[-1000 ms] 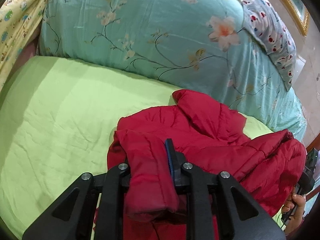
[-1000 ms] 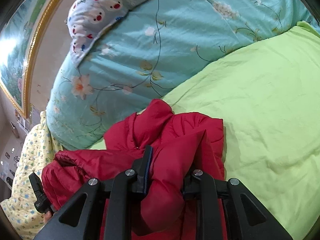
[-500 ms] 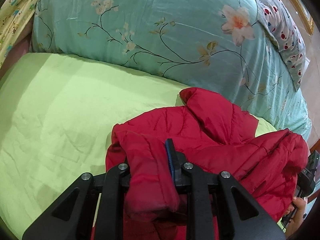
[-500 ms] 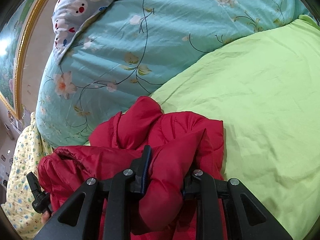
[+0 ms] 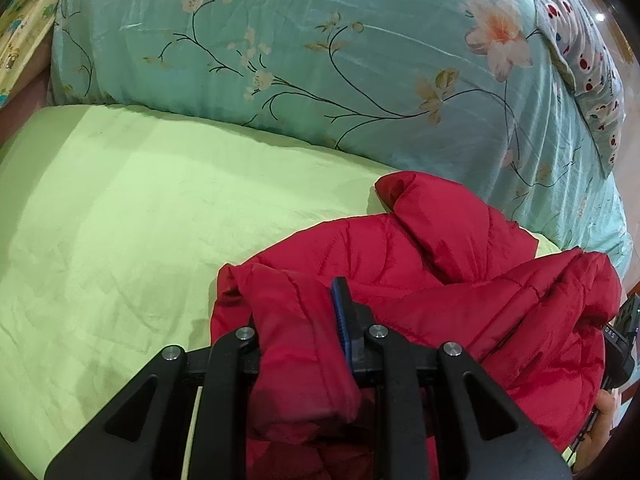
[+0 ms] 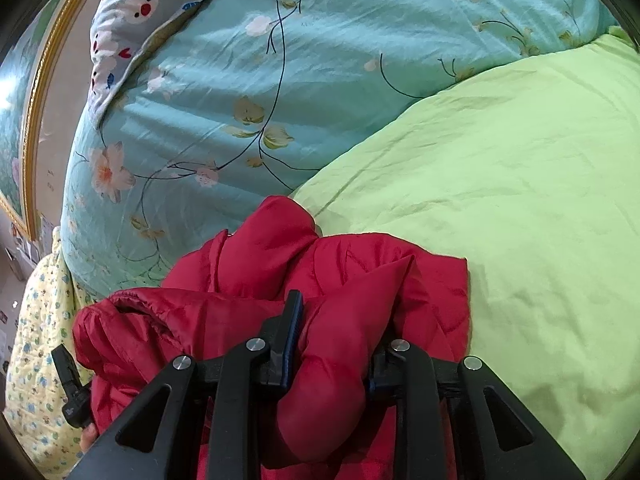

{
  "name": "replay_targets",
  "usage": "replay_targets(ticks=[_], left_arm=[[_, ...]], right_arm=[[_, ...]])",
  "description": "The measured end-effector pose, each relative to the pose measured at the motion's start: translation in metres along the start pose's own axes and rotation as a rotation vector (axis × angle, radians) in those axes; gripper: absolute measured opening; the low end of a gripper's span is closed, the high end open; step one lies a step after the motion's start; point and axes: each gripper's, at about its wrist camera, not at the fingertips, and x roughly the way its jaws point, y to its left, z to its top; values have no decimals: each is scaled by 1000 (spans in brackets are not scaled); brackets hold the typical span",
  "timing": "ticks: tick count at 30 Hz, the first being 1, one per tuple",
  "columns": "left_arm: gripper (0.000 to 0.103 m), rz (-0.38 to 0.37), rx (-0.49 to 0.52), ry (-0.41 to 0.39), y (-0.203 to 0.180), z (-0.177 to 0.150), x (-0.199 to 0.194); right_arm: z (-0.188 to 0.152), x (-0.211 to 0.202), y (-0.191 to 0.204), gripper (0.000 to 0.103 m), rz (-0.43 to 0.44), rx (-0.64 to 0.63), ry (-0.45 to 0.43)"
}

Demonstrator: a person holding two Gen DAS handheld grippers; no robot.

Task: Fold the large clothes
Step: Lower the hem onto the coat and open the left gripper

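A: We keep both claws clamped: the left claw (image 5: 300,320) pinches a thick fold of the red jacket (image 5: 460,272), the right claw (image 6: 336,336) another.

B: And we've carried it forward since a second ago; the green sheet (image 5: 140,220) fills more of each view.

A: So we're laying it on the bed, short of the floral duvet (image 5: 320,60).

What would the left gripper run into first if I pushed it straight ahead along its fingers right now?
The left gripper, shut on the red jacket, would first push into the jacket's bunched body just ahead. Beyond that lie the green sheet and the teal floral duvet, though depth is hard to judge.
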Motion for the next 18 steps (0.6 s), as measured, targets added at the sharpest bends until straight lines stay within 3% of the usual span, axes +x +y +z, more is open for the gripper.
replay_targets(ticks=[8, 14, 18], left_arm=[[23, 0, 10, -18, 0, 4, -8], [35, 2, 62, -119, -13, -3, -66], [36, -27, 86, -171, -22, -13, -98]], right_arm=[[3, 21, -2, 25, -26, -3, 10], [3, 29, 1, 25, -53, -20, 17], [3, 34, 3, 24, -68, -27, 11]])
